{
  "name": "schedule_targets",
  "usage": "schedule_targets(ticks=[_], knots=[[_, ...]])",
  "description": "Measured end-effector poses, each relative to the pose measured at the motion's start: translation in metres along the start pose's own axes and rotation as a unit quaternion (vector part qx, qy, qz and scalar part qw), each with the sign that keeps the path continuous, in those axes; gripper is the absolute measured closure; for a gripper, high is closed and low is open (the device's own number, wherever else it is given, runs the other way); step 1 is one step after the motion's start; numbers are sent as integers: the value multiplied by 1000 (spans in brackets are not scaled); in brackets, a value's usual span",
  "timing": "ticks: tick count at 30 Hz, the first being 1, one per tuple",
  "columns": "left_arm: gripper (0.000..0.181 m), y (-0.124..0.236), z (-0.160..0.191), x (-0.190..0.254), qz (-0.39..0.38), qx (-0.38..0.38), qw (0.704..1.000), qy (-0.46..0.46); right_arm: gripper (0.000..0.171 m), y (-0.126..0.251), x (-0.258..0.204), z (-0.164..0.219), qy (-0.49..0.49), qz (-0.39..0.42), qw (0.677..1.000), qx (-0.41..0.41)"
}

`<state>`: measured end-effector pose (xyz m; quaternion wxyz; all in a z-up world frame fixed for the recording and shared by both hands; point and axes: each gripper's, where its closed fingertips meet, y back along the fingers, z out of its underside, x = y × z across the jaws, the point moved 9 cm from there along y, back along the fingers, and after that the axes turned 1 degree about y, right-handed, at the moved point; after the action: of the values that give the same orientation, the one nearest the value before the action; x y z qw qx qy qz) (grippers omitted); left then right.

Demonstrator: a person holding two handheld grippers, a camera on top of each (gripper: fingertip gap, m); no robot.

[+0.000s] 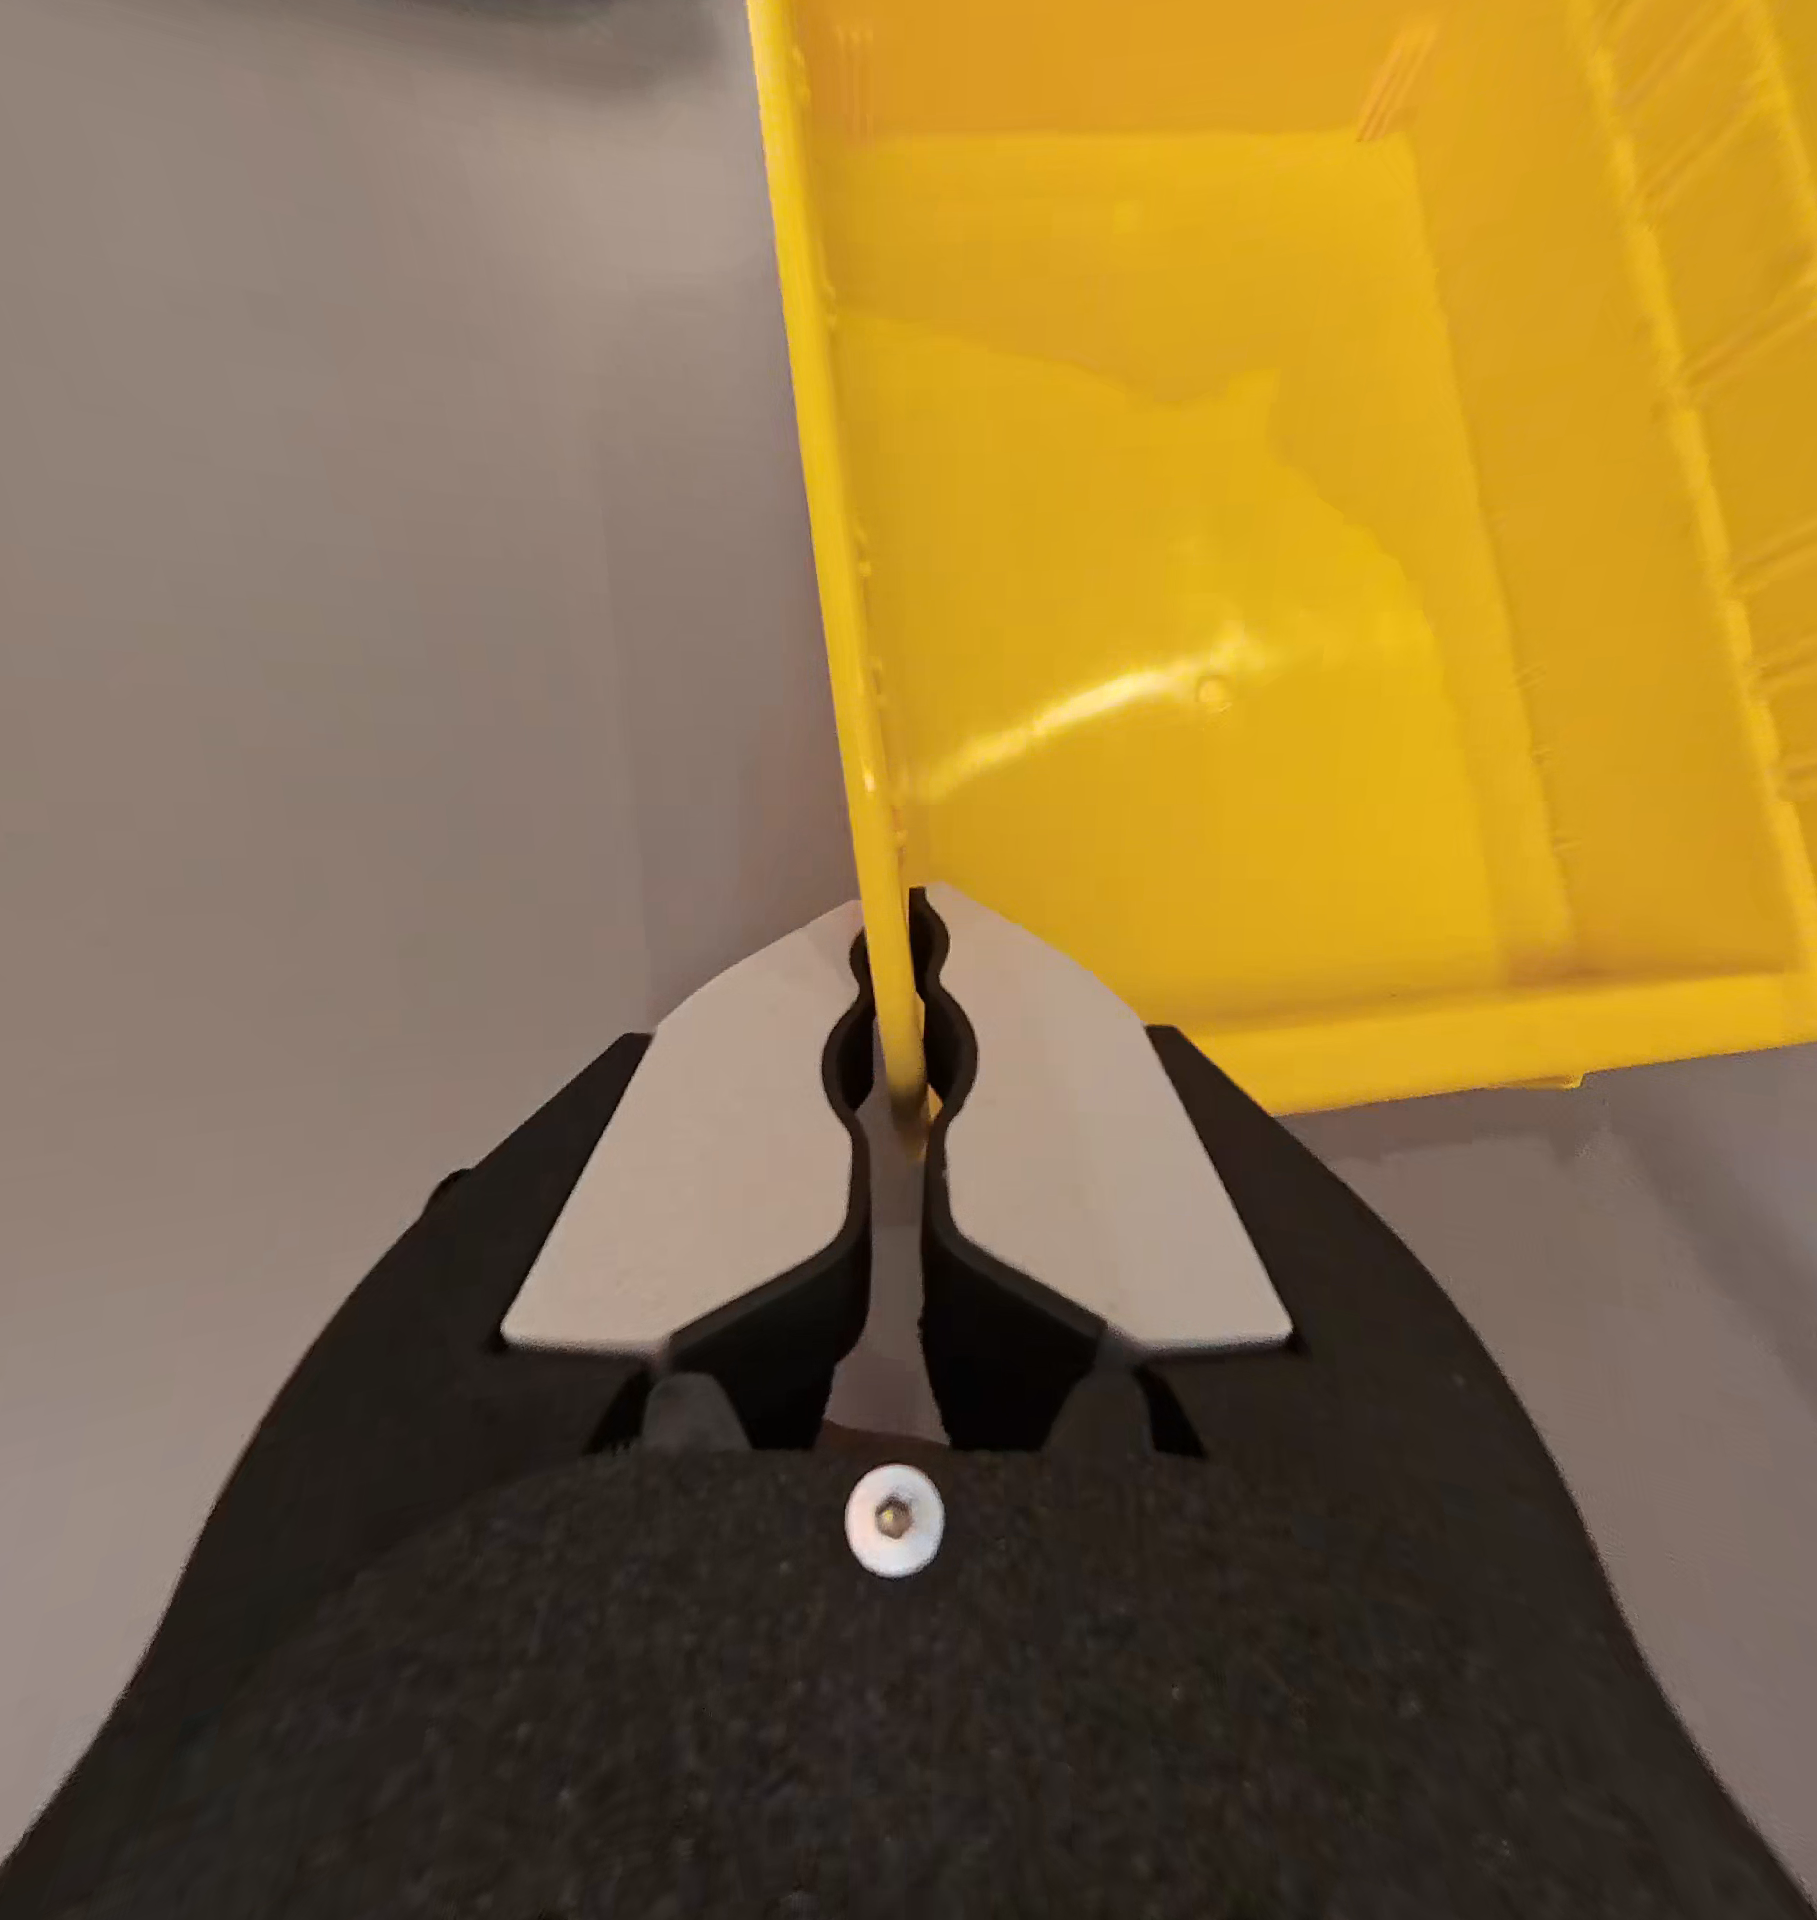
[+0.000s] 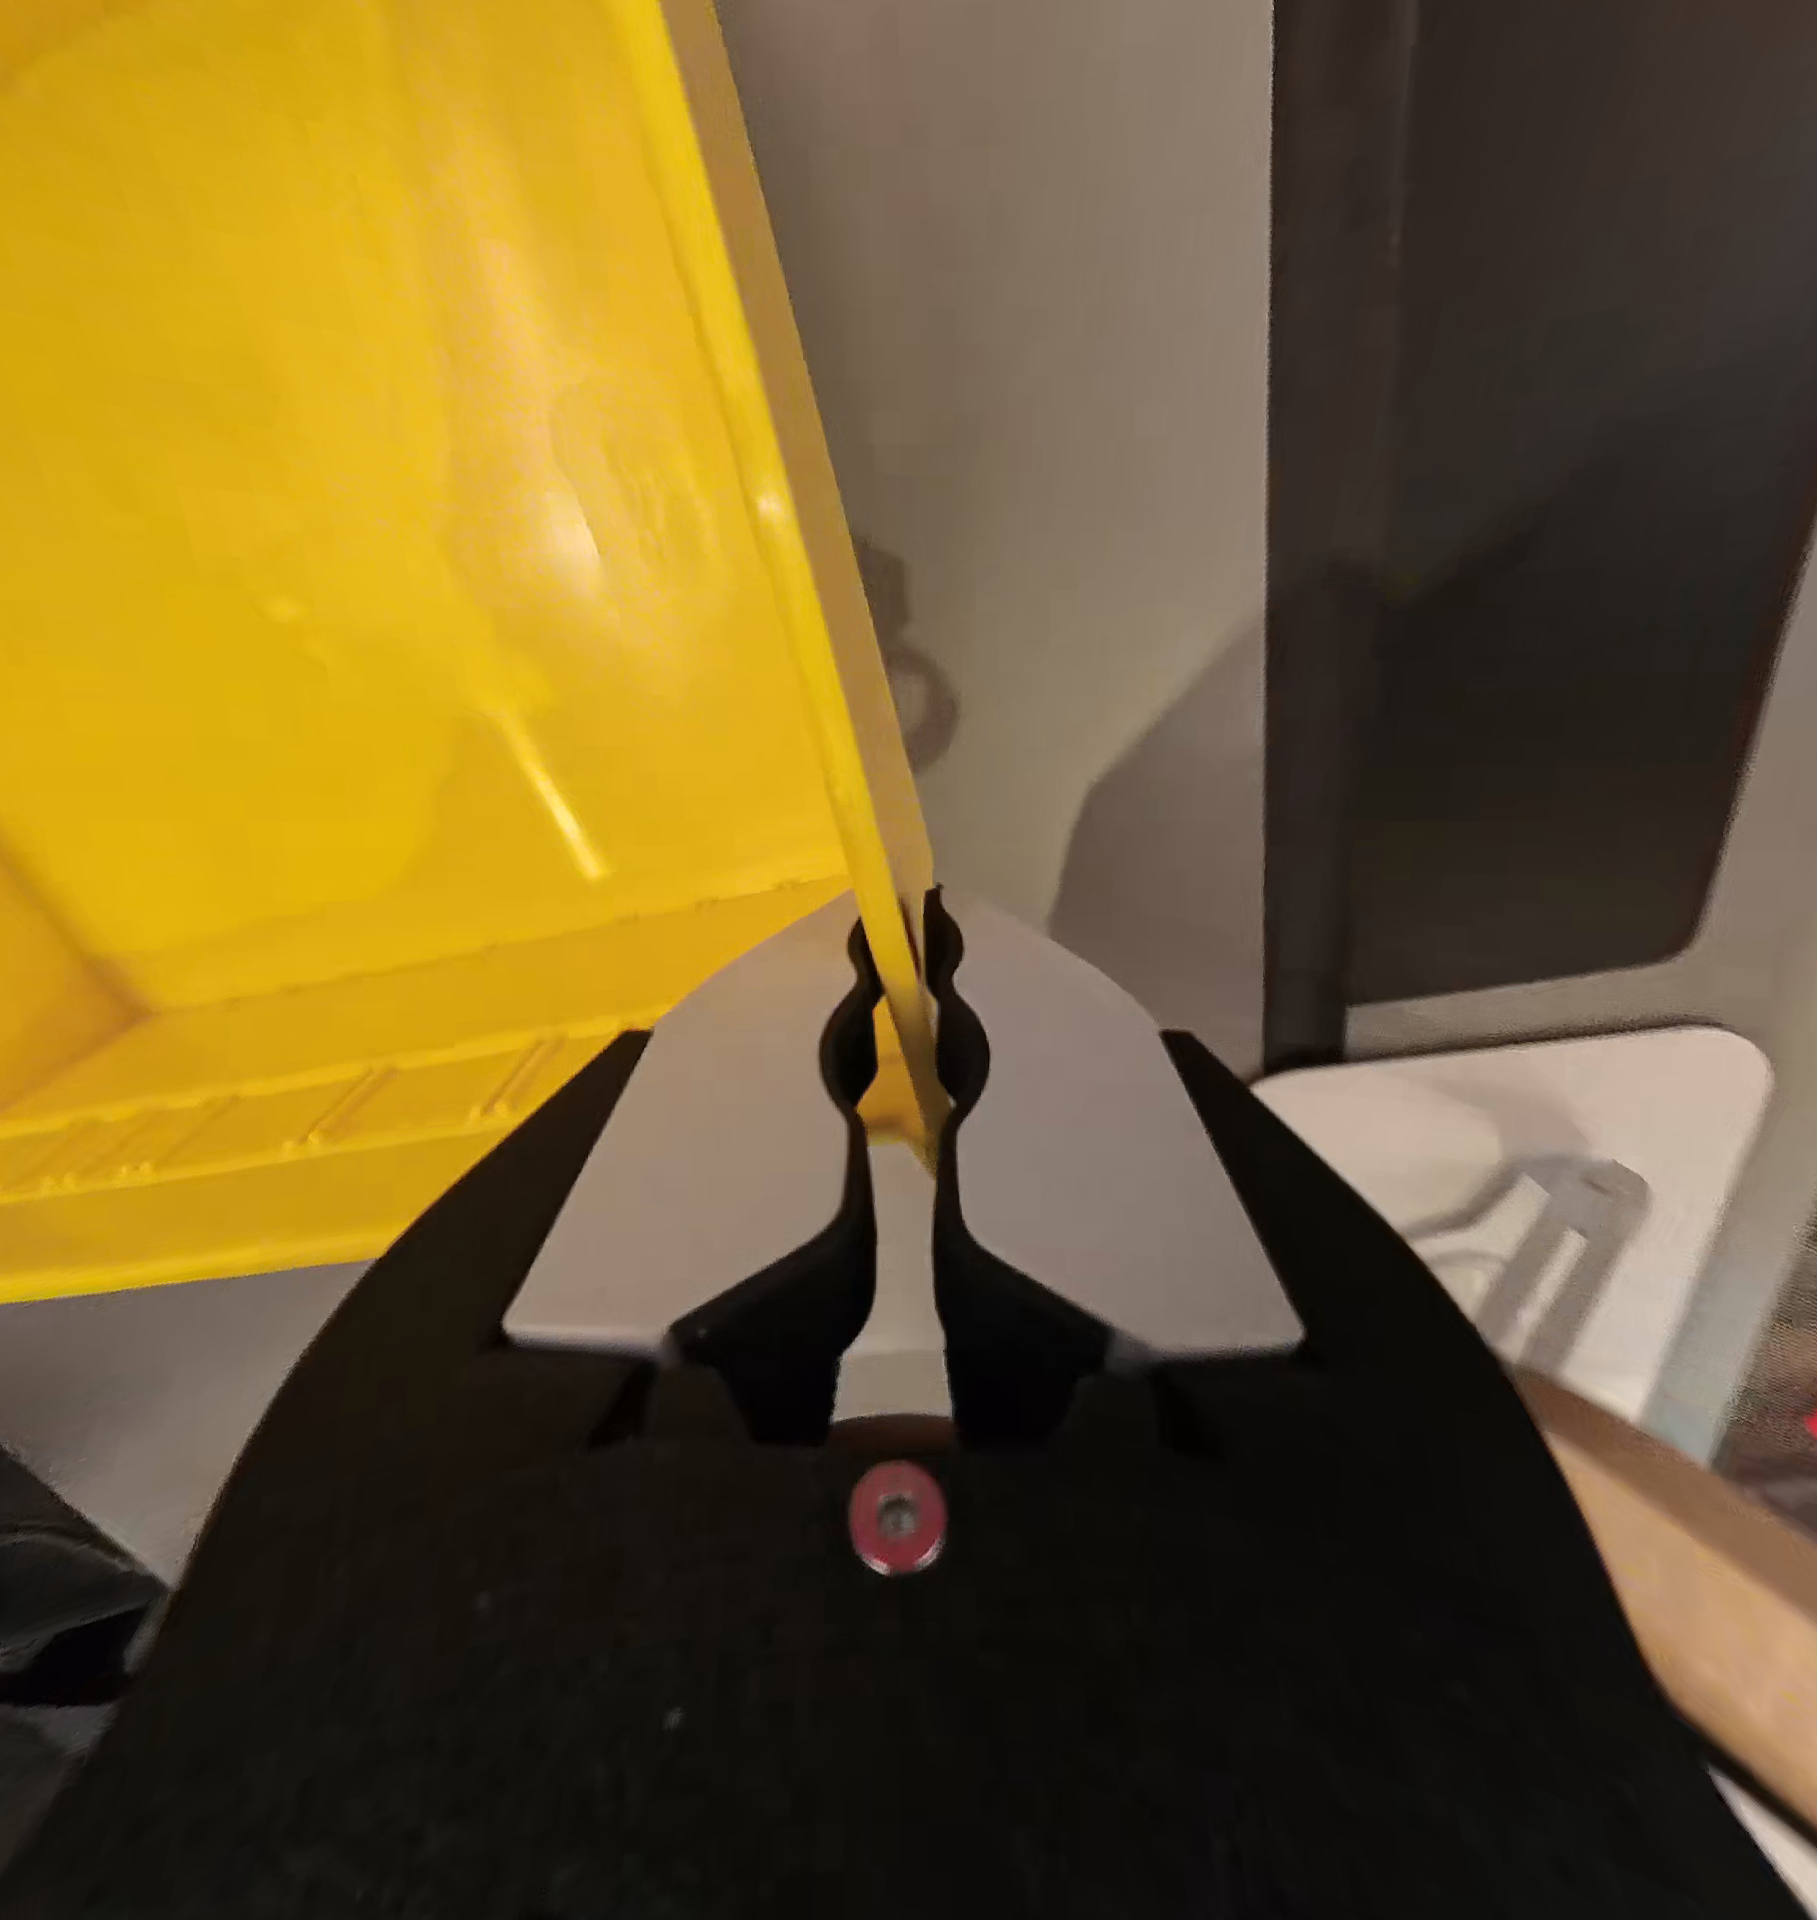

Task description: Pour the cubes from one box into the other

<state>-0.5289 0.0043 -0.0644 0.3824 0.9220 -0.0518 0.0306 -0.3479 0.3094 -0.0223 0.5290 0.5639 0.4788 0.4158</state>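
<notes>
Yellow box tilted, interior bare; left tool and right tool each clamped on opposite side walls.

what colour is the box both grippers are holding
Bright yellow box, inside and out. It shows best in the left wrist view, which looks into its interior.

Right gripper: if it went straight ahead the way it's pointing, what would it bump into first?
The right gripper is shut on the yellow box's side wall, so that wall already fills its line. Beyond it, probably the pale wall; depth is unclear.
</notes>
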Motion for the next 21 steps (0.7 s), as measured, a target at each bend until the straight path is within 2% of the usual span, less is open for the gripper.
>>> schedule_targets(ticks=[3,7,9,11,13,17,21], knots=[[178,-2,0,-10,6,-1,1000,14,164,-20,5,-4,3,-23,1000,-9],[177,-2,0,-13,10,-5,1000,21,165,-21,8,-10,5,-34,999,13],[177,-2,0,-15,10,-2,999,30,162,-19,6,-8,11,-12,1000,17],[176,-1,2,-17,17,8,999,48,150,-13,1,-3,21,36,998,36],[171,7,2,-20,19,25,997,65,135,4,-7,5,19,70,995,70],[149,42,-3,-20,-19,78,994,76,134,57,-42,42,9,90,978,187],[136,82,-8,7,6,138,986,92,133,107,-106,113,-13,81,943,324]])
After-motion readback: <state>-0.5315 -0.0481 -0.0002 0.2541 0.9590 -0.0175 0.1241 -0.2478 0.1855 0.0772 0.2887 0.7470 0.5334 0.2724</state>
